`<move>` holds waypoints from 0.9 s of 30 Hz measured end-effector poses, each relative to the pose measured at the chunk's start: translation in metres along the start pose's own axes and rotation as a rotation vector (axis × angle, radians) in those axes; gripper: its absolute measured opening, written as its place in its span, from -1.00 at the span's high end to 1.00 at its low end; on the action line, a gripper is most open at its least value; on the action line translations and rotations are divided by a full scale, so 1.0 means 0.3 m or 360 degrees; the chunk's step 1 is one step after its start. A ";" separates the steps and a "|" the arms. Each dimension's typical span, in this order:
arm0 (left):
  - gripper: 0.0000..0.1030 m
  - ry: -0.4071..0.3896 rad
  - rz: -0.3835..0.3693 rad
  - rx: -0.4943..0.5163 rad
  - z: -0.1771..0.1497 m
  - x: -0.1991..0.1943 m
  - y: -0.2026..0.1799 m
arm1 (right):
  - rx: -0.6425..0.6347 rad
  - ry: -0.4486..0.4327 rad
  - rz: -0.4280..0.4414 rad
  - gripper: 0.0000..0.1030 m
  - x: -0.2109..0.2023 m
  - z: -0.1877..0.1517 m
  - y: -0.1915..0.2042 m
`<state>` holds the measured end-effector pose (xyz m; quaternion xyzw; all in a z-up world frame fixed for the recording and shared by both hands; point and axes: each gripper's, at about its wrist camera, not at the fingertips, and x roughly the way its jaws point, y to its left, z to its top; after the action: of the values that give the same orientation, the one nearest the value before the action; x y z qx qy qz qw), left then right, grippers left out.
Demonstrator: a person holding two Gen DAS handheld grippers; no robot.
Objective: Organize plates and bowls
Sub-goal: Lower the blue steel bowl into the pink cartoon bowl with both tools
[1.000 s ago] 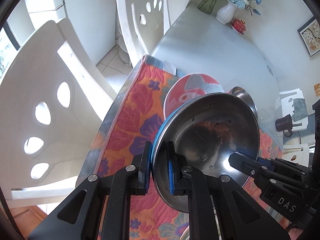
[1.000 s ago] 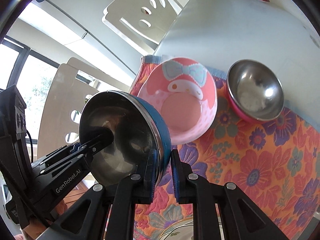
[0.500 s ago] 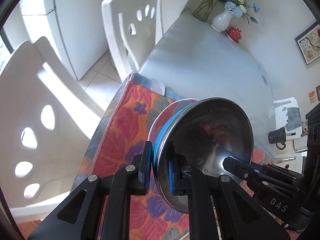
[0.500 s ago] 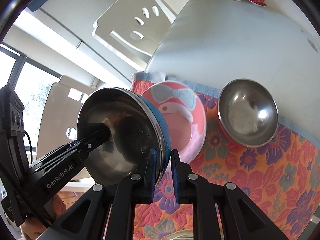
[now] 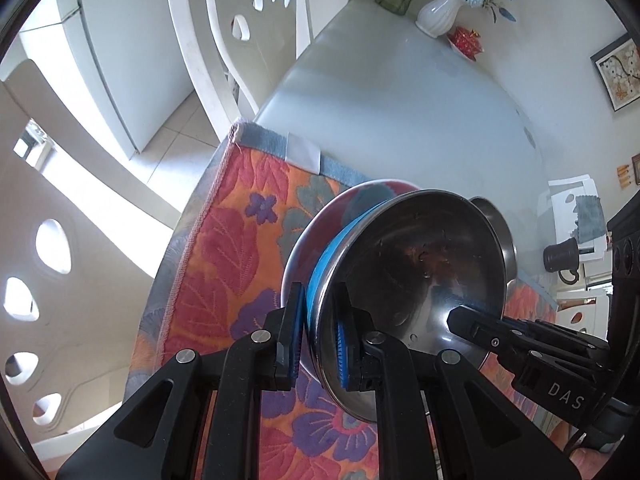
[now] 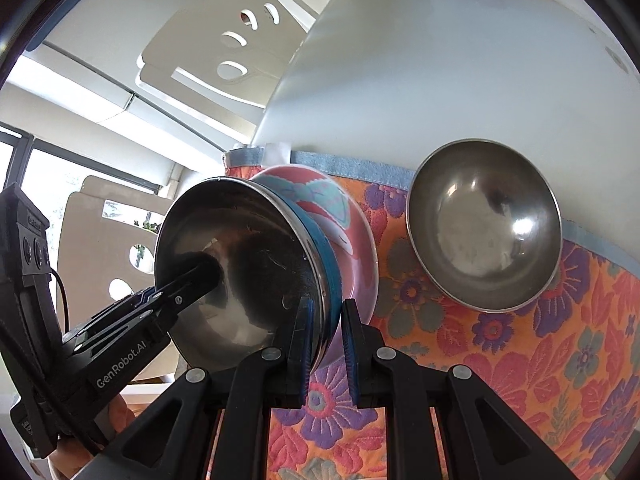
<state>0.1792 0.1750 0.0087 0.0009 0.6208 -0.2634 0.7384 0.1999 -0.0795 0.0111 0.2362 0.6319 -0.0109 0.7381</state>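
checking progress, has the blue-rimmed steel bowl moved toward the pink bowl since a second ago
Yes. In the right wrist view the steel bowl now covers much of the pink bowl, which showed almost whole before; it has come down over it.

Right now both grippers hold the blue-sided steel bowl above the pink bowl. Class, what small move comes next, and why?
Probably lower the blue-sided steel bowl into the pink bowl. Both the left gripper and the right gripper clamp its rim, and it hangs tilted just over the pink bowl.

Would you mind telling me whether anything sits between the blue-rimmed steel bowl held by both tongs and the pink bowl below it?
Nothing visible does. The blue-rimmed steel bowl hangs tilted directly over the pink bowl, whose inside looks empty; the other steel bowl sits off to the side.
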 end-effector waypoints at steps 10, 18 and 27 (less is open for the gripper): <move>0.76 0.0017 0.0050 0.0090 0.005 0.040 -0.014 | 0.0065 0.0022 0.0018 0.74 0.051 0.002 -0.034; 0.76 0.0011 0.0135 0.0173 0.004 0.051 -0.046 | 0.0069 0.0023 0.0021 0.74 0.045 0.003 -0.050; 0.75 0.0018 0.0153 0.0178 0.005 0.043 -0.046 | 0.0075 0.0020 0.0019 0.74 0.029 0.003 -0.059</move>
<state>0.1763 0.1576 0.0019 0.0734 0.6084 -0.2621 0.7455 0.1969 -0.0931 -0.0030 0.2572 0.6348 -0.0198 0.7284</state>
